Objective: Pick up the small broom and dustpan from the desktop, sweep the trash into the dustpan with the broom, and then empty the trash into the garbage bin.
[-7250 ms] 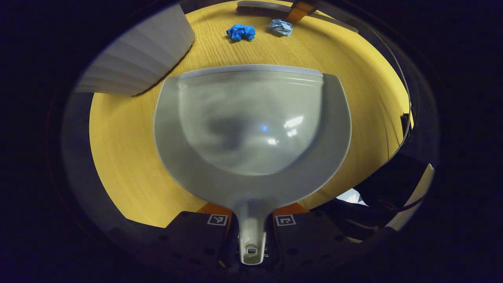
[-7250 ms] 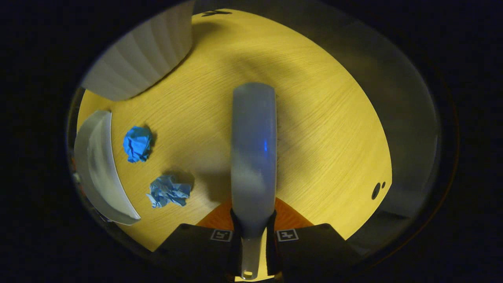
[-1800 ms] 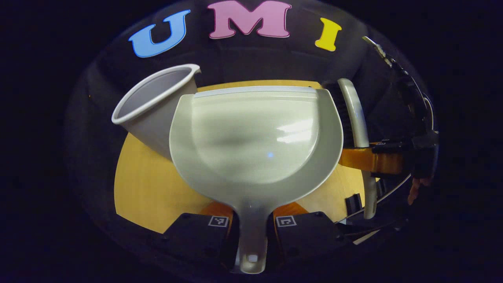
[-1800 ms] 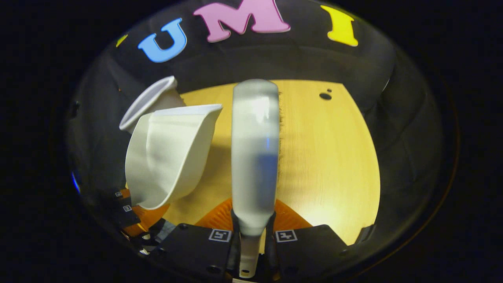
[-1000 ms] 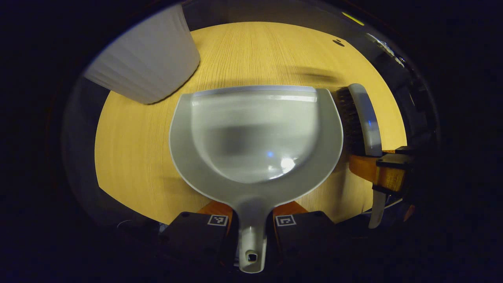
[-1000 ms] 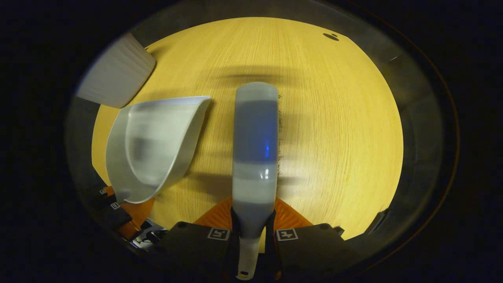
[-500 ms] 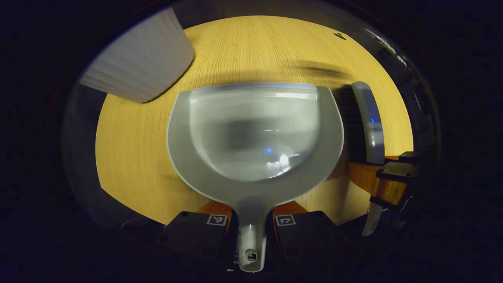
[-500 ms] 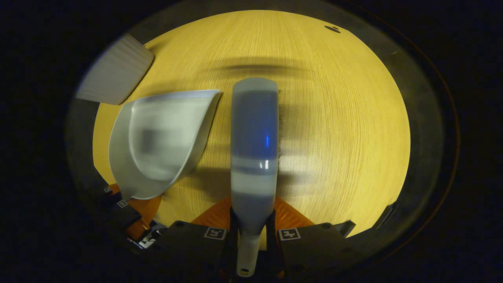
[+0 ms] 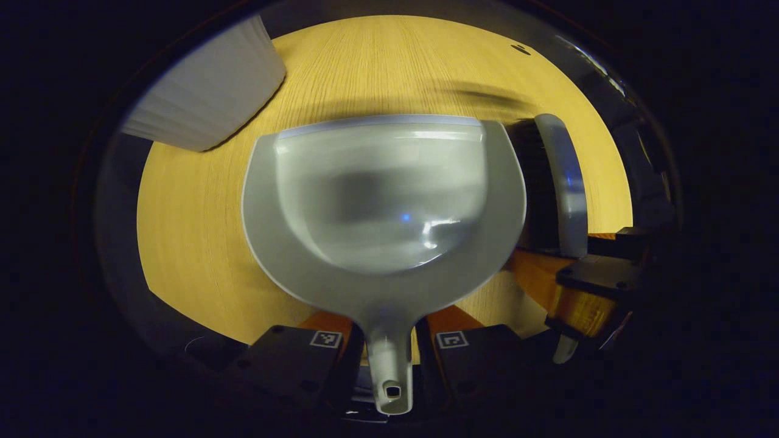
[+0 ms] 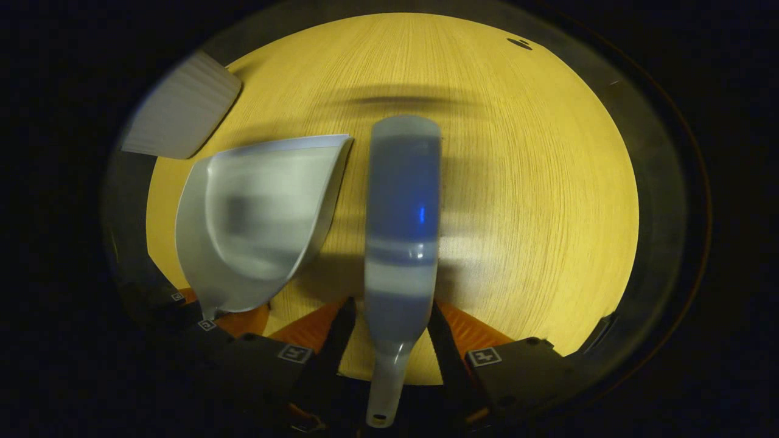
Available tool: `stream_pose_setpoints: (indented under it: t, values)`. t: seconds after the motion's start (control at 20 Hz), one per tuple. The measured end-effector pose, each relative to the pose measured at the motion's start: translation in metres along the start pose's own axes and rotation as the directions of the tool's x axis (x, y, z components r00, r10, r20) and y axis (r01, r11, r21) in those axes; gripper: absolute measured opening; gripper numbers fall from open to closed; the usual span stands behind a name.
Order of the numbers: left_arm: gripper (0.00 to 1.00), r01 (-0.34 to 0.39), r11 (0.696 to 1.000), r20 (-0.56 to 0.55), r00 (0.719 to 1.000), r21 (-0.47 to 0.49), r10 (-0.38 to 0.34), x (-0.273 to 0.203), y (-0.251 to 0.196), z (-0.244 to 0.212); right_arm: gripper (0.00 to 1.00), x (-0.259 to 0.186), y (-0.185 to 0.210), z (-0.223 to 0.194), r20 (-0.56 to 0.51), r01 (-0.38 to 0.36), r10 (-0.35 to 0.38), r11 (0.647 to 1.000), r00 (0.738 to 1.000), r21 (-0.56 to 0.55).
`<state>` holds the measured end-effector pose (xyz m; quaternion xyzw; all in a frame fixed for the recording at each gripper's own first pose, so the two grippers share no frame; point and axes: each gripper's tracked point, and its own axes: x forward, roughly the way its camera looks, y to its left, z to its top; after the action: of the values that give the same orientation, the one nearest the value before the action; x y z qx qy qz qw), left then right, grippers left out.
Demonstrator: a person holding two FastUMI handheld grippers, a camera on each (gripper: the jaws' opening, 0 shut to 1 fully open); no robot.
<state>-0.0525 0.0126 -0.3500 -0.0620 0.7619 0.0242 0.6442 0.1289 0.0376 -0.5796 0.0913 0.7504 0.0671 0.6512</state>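
Over wooden desktop (image 10: 535,182), right gripper (image 10: 389,347) spread around broom (image 10: 401,231); left gripper (image 9: 389,340) parted beside dustpan (image 9: 383,201).

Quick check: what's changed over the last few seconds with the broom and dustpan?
The right tongs spread open, letting go of the broom, now lying on the desktop. Both tools came down from beside the garbage bin; the blue paper wads are gone from the table. The left tongs look slightly wider around the dustpan handle; grip unclear. The bin stayed put.
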Motion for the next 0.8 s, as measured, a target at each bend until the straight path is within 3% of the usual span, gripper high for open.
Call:
stream_pose_setpoints:
  t: [0.05, 0.1, 0.15, 0.2, 0.3, 0.35, 0.6, 0.75, 0.8]
  values:
    - [0.52, 0.0, 1.0, -0.004, 1.0, 0.001, 0.0, 0.0, 0.0, 0.0, 0.84, -0.001, 0.0, 0.0, 0.0, 0.001, -0.001, 1.0, 1.0, 0.001]
    - [0.78, -0.005, 1.0, 0.001, 1.0, 0.0, 0.005, -0.001, 0.0, 0.0, 0.84, -0.001, -0.002, 0.0, 0.001, 0.007, -0.007, 1.0, 1.0, 0.002]
    - [0.8, -0.014, 1.0, 0.01, 1.0, 0.001, 0.014, -0.002, 0.002, 0.001, 0.95, -0.002, -0.002, 0.0, 0.005, 0.011, -0.011, 1.0, 1.0, 0.005]
    - [0.8, -0.02, 1.0, 0.024, 1.0, 0.005, 0.02, -0.005, 0.003, 0.003, 1.0, -0.003, -0.002, 0.001, 0.01, 0.012, -0.012, 1.0, 1.0, 0.006]
    - [0.81, -0.014, 1.0, 0.051, 0.999, 0.017, 0.014, -0.01, 0.001, 0.004, 0.95, -0.006, 0.0, 0.002, 0.024, 0.011, -0.011, 1.0, 1.0, 0.005]
    - [0.81, -0.003, 1.0, 0.061, 0.998, 0.02, 0.002, -0.014, -0.001, 0.003, 0.99, -0.009, 0.001, 0.003, 0.035, 0.007, -0.007, 1.0, 0.999, 0.004]
    - [0.8, 0.032, 0.999, 0.139, 0.99, 0.015, -0.034, -0.034, -0.006, -0.002, 1.0, -0.036, 0.005, 0.007, 0.116, 0.0, -0.001, 1.0, 0.993, 0.003]
    - [0.8, 0.041, 0.998, 0.193, 0.98, 0.037, -0.047, -0.049, -0.007, -0.005, 0.93, -0.055, 0.006, 0.003, 0.177, 0.002, -0.004, 1.0, 0.984, 0.015]
    - [0.8, 0.043, 0.998, 0.215, 0.975, 0.043, -0.051, -0.055, -0.009, -0.005, 0.98, -0.061, 0.006, 0.002, 0.202, 0.003, -0.008, 1.0, 0.979, 0.021]
